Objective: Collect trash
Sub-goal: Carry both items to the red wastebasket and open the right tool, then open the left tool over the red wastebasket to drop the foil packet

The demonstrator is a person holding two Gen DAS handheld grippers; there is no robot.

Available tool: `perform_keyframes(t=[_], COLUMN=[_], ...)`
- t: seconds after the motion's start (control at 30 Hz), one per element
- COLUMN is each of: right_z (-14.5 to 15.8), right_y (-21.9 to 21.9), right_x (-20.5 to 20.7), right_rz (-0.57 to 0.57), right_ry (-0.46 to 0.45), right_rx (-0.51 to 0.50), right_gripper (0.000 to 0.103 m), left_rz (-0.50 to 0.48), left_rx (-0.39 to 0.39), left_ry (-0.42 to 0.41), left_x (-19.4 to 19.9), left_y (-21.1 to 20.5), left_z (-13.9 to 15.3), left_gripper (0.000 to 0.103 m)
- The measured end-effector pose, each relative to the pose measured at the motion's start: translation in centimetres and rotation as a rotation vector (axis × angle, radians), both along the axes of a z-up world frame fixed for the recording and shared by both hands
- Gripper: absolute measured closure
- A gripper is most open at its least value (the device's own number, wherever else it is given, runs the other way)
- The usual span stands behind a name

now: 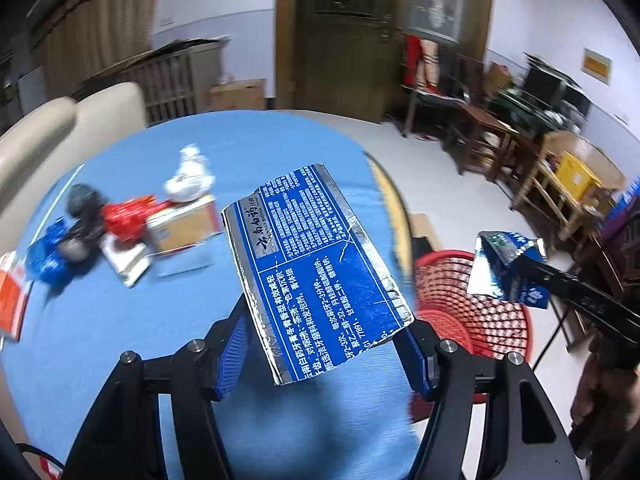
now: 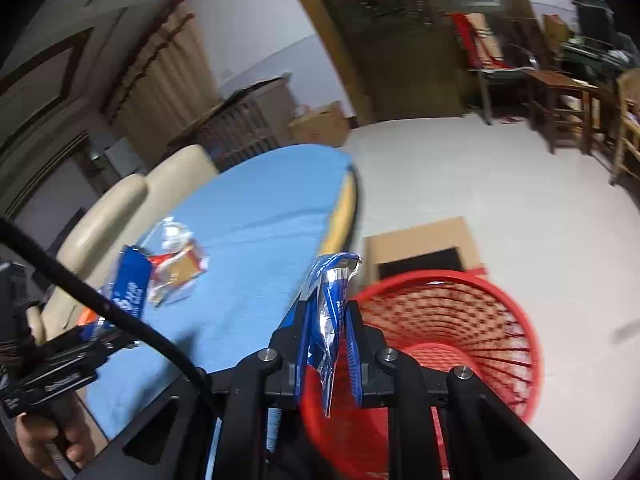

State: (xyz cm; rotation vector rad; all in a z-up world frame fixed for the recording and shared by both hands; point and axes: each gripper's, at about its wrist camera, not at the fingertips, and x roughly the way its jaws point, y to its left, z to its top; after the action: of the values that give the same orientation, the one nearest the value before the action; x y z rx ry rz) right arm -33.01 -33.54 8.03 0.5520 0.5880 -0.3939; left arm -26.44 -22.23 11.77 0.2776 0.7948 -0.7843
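The left tool (image 1: pixel 324 344) is gripping a flattened blue and silver toothpaste carton (image 1: pixel 316 272) by its lower end, holding it above the blue cloth-covered tabletop (image 1: pixel 120 320) near the edge. The right tool (image 2: pixel 329 344) is pinching a crumpled blue and silver foil wrapper (image 2: pixel 326 320) tight between its blue pads, and is hanging just over the near rim of the red plastic mesh basket (image 2: pixel 460 320) standing on the pale floor beside the tabletop.

The step in hand looks like dropping both pieces into the basket. To do it well, the right tool should be moving further in over the basket's open mouth before letting go, since the wrapper is light and could flutter out past the rim. The carton is stiff and broad, so the left tool should be carrying it clear of the tabletop edge, tipping it end-down, and releasing low so it slides in rather than bridging the rim.

More trash is waiting on the far side of the tabletop: a crumpled red wrapper (image 1: pixel 128 216), a small brown cardboard box (image 1: pixel 184 224), a wad of white paper (image 1: pixel 188 180) and a blue packet (image 1: pixel 48 256).
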Motion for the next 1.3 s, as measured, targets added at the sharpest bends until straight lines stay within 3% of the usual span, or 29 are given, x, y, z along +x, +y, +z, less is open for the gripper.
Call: perform_keyframes(t=[0.57,0.63,0.67,0.7,0.73,1.1,1.3], right_z=[-5.4,-5.6,-5.6,-5.5,-5.3,-2.1,-1.3], right_y=[-3.6,-3.6,-3.6,-3.7,-3.7,-5.6,-6.7], right_x=[-2.8,-2.8,-2.9,-3.1,-3.4,-7.9,-9.9], right_rz=[-0.119,-0.124,-0.128,-0.139,-0.149,-0.274,-0.320], right_ry=[0.149,0.177,0.179,0.170,0.156,0.030,-0.006], right_rx=[0.033,0.016,0.012,0.013,0.008,0.005,0.022], right_gripper=[0.081,0.071,0.053,0.026,0.023,0.023,0.022], left_rz=[-0.144,-0.152,-0.158,-0.163,-0.166,-0.250,-0.288], left_rx=[0.037,0.041,0.044,0.046,0.048,0.085,0.123], left_ry=[0.008,0.010,0.010,0.012,0.013,0.048,0.103], left_x=[-2.5,-2.8,-2.9,-3.0,-3.1,-5.1,-5.7], left_y=[-6.4,-6.8,-7.1,-7.2,-7.4,-10.9,-13.2], left_z=[-0.7,-0.8,-0.9,-1.0,-1.1,-2.7,-4.2], left_gripper=[0.036,0.036,0.036,0.036,0.036,0.035,0.028])
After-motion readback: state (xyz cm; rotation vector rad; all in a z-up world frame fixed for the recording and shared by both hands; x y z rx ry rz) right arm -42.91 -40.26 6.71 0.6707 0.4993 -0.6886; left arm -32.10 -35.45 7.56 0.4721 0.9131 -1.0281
